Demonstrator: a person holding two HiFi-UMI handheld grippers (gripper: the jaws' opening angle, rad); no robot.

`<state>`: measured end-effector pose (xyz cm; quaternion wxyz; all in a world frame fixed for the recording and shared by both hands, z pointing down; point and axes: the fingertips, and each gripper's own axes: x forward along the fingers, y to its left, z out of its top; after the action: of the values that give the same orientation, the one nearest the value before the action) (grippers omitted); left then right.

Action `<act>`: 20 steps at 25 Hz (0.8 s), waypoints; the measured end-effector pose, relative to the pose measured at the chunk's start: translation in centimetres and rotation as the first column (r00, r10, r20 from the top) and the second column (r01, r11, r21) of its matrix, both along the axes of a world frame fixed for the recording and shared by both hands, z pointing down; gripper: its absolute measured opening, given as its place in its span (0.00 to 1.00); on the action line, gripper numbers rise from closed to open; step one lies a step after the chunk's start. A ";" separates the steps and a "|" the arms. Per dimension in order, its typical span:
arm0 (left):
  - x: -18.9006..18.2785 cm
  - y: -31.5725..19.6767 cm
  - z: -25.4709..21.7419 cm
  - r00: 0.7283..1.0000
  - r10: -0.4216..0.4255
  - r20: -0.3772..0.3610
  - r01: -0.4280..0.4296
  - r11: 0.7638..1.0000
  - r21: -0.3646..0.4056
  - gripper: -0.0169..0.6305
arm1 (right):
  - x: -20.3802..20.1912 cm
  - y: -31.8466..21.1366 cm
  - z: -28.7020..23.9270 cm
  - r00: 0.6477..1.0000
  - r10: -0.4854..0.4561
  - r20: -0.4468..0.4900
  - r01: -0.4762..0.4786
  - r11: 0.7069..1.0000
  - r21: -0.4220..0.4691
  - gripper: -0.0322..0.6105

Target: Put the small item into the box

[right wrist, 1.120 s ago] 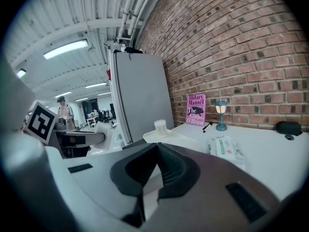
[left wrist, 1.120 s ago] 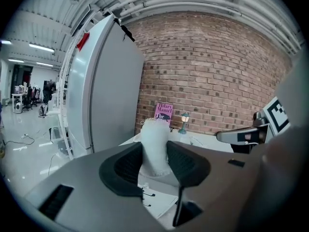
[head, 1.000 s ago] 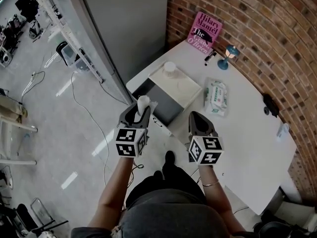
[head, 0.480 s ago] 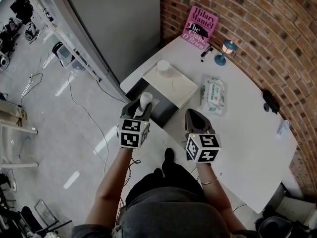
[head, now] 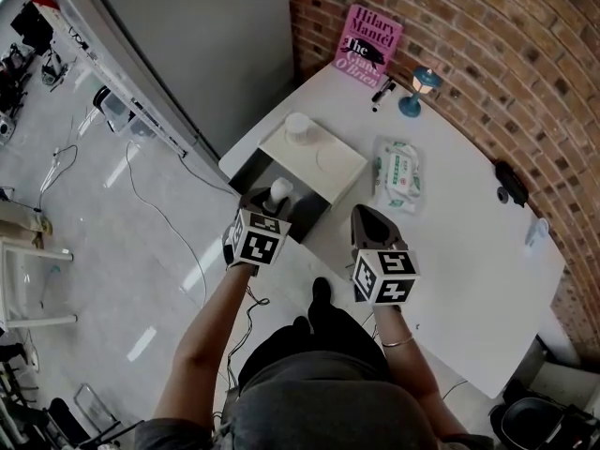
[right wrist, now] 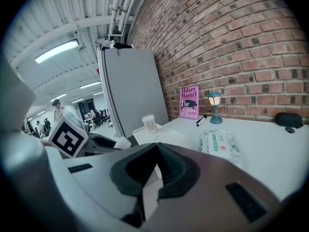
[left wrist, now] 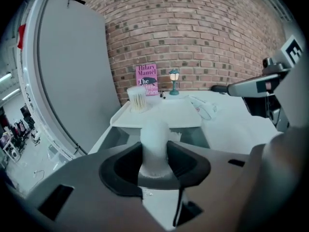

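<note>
Clasping a small white bottle (left wrist: 153, 135) upright between its pads, left gripper (left wrist: 154, 164) hovered over the open grey box (head: 302, 216) at the table (head: 469, 279) edge, right gripper (right wrist: 153, 174) clenched empty beside the box, wet-wipes pack (head: 395, 173) and pink book (head: 367, 44) beyond.

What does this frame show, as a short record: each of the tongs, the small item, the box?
left tongs: shut on small white item
right tongs: shut, empty
box: near part open, white lid covers the far part
item position: over the box's open part in the head view, not yet released
</note>
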<state>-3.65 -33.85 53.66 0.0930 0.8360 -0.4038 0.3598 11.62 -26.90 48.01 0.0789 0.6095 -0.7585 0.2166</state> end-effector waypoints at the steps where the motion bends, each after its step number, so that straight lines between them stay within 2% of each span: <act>1: 0.3 0.0 0.4 1.000 0.014 0.018 -0.014 1.000 -0.014 0.29 | 0.2 0.0 0.2 1.000 0.006 0.001 -0.006 1.000 -0.006 0.05; 6: 1.3 0.1 2.1 0.993 0.062 0.098 -0.055 0.995 -0.078 0.29 | 0.7 0.2 0.5 1.000 0.021 0.006 -0.021 1.000 -0.017 0.05; 10: 1.8 0.2 3.5 0.978 0.119 0.170 -0.100 0.988 -0.118 0.29 | 0.7 0.1 0.7 1.000 0.023 0.007 -0.023 0.999 -0.022 0.05; 20: 2.5 0.1 5.1 0.937 0.246 0.249 -0.203 0.962 -0.185 0.29 | 0.7 0.4 1.5 1.000 0.029 0.004 -0.029 0.999 -0.043 0.05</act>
<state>-1.10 -33.77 58.74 0.0609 0.8100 -0.2850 0.5089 12.34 -26.48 49.50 0.0871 0.6180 -0.7450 0.2355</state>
